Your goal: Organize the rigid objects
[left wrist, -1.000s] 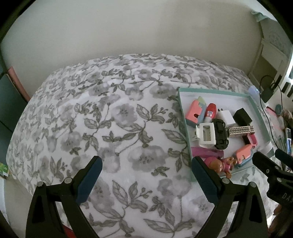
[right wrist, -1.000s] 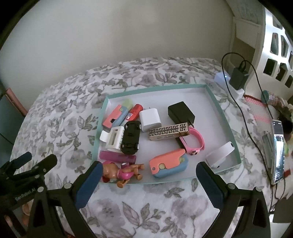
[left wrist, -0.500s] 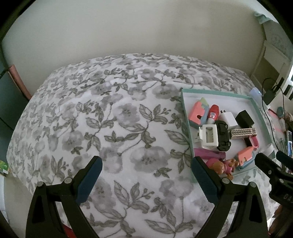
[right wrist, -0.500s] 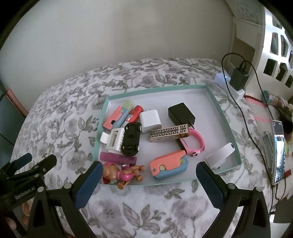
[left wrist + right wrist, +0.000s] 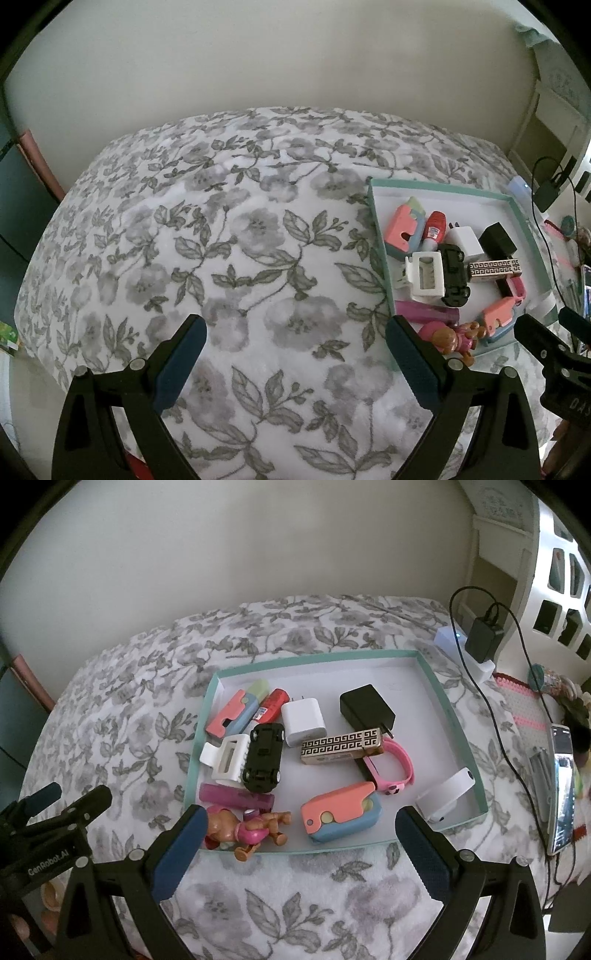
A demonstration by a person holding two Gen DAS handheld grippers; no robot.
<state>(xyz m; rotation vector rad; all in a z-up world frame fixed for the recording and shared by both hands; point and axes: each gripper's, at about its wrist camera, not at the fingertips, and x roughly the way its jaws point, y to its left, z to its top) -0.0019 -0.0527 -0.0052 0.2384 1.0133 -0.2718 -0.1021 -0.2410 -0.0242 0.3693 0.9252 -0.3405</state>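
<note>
A teal-rimmed white tray (image 5: 452,709) lies on a floral bedspread (image 5: 221,258) and holds several small things: a black toy car (image 5: 263,762), a white charger (image 5: 303,722), a black charger (image 5: 365,706), a patterned gold case (image 5: 341,746), a pink watch (image 5: 397,768), a doll (image 5: 245,829) at the front rim. My right gripper (image 5: 301,843) is open and empty over the tray's front edge. My left gripper (image 5: 295,358) is open and empty over bare bedspread, left of the tray (image 5: 378,229).
A power strip with a black plug (image 5: 480,638) and cable lies right of the tray. A phone (image 5: 561,786) lies at the bed's right edge. White shelving (image 5: 554,572) stands at the right. A wall is behind the bed.
Both grippers have drifted back slightly, so the tray sits a little farther off in each view. Nothing in the tray has moved.
</note>
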